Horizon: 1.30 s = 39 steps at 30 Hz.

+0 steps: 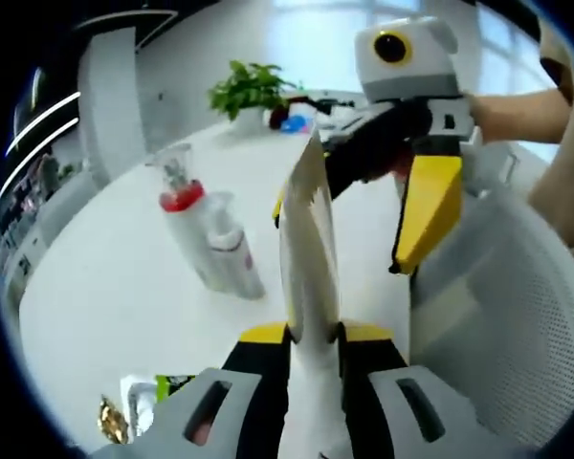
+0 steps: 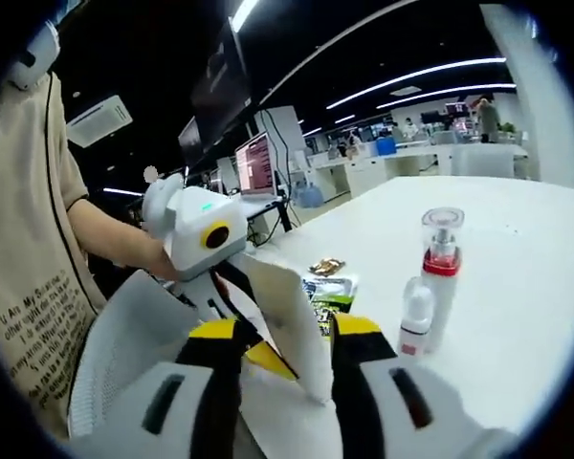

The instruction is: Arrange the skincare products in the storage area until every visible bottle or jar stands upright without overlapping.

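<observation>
Left gripper view: bottles upright.

Table looks like smooth white laminate with a soft sheen. Both bottles are plastic — the tall bottle has a clear glossy cap over a red collar, the small bottle is matt white. The mesh basket looks like perforated white plastic — matt finish.

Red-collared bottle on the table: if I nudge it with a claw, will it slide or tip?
Probably tips: the red-collared bottle is tall and narrow with a clear cap on top. The small white bottle stands close beside it and may go over too.
</observation>
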Tool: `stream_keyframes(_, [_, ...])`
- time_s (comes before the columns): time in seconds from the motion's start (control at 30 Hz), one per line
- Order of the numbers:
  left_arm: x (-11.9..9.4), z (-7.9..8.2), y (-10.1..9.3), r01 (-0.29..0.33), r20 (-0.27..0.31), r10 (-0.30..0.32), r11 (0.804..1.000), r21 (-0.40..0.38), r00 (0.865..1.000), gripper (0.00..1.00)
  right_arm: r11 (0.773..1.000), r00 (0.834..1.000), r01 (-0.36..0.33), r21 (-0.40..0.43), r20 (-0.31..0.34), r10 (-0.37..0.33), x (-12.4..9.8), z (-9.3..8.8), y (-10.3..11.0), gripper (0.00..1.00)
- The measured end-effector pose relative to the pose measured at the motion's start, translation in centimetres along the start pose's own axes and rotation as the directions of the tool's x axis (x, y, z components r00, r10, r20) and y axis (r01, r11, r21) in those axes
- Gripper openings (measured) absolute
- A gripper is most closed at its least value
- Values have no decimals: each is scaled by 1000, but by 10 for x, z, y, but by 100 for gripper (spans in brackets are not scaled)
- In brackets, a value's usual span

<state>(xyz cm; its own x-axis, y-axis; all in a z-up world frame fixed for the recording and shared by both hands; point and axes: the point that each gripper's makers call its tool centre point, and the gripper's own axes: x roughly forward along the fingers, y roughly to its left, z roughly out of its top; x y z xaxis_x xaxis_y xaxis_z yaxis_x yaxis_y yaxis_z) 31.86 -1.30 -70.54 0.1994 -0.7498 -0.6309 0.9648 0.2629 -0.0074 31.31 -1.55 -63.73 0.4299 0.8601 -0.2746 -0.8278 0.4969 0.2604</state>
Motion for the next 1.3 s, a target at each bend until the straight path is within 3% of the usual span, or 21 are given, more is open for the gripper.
stream_keyframes(0.73, [13, 11, 67, 24, 4, -25, 999, 45, 1000, 15, 979, 985, 172, 108, 12, -174, -15, -21, -29, 76])
stream_keyframes(1.3, [28, 23, 112, 41, 11, -42, 997, 64, 999, 15, 947, 957, 287, 145, 1, -290, -26, -31, -52, 84])
